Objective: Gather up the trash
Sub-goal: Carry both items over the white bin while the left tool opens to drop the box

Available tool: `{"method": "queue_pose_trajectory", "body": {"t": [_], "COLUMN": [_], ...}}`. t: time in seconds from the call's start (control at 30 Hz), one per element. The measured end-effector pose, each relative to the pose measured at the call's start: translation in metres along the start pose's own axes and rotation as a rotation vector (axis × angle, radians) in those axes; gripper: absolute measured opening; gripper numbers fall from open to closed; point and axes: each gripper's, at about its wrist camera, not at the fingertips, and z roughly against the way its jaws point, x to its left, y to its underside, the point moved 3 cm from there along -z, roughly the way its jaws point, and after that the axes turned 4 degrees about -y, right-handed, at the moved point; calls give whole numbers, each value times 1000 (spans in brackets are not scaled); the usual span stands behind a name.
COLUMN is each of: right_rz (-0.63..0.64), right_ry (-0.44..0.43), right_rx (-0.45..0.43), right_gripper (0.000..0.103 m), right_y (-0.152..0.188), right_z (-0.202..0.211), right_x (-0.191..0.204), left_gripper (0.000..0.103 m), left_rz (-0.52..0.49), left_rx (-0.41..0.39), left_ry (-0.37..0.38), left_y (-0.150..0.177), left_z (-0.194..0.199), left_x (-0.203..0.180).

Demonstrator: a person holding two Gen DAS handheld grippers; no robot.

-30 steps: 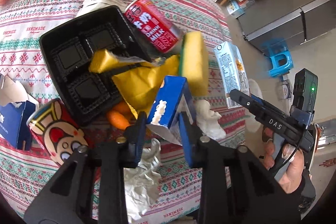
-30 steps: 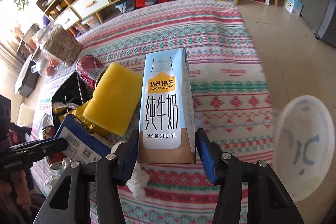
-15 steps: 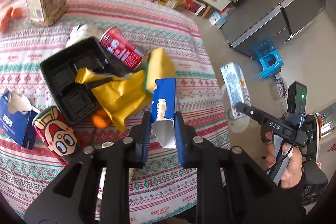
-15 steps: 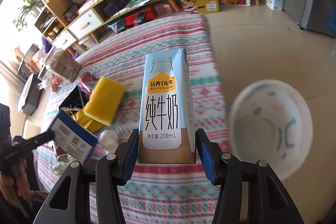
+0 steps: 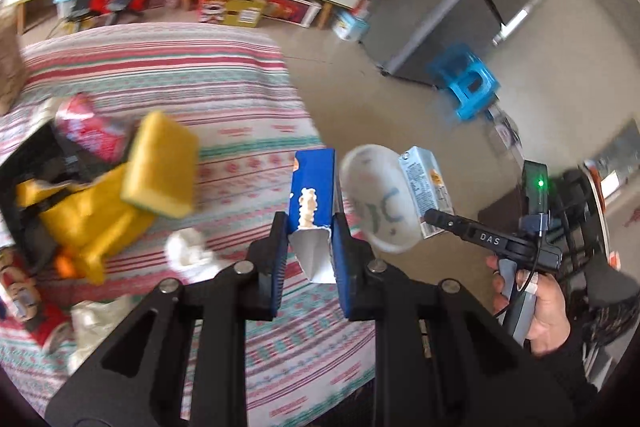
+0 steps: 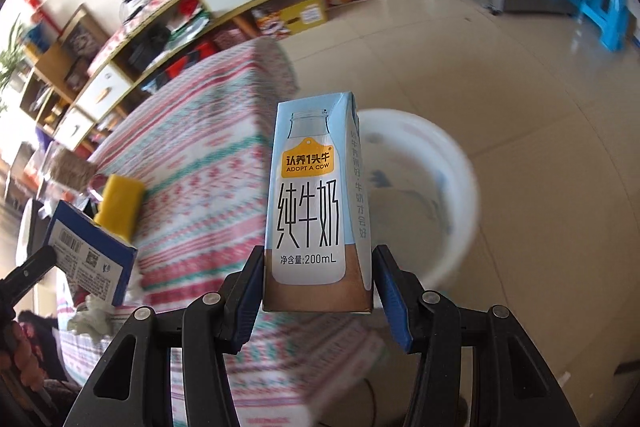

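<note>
White basin (image 6: 448, 211) is seen on the floor beside the tabletop (image 6: 200, 163). Milk carton (image 6: 316, 203) is clamped in right claw (image 6: 318, 291); torn blue box (image 5: 312, 195), in left claw (image 5: 310, 255). Risk: early release misses the basin.

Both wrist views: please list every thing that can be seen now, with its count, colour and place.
milk carton: one, pale blue and white, held in the right gripper
blue box: one, blue, torn open, held in the left gripper
basin: one, white, on the floor beside the table
table: one, striped red, green and white cloth
sponge: one, yellow, on the table
yellow wrapper: one, below the sponge
red can: one, lying behind the sponge
black tray: one, at the left edge
tissue: one, white, crumpled
stool: one, blue, on the floor
left gripper: black
right gripper: black
hand: one, holding the right gripper
</note>
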Motion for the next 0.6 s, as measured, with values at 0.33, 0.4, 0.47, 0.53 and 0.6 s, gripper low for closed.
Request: {"method": "queue_pose_trajectory", "body": {"t": [0.33, 0.4, 0.47, 0.53, 0.6], "right_rz": [-63, -64, -60, -62, -66], "right_ry": [32, 31, 32, 30, 31], "right_rx": [-5, -1, 4, 6, 6], "right_gripper": [54, 54, 54, 54, 54], "right_y": [11, 13, 14, 15, 14], "right_z": [15, 14, 13, 14, 15], "right_x": [-49, -50, -50, -51, -51], "left_gripper": [23, 23, 23, 24, 24], "left_rz": [-116, -122, -120, -103, -91], "left_rx": [-29, -33, -33, -29, -30], "left_ry": [80, 82, 67, 51, 35], "left_y": [-12, -15, -15, -16, -17], "left_z": [-67, -82, -93, -104, -112], "left_x": [-66, -70, -73, -73, -72]}}
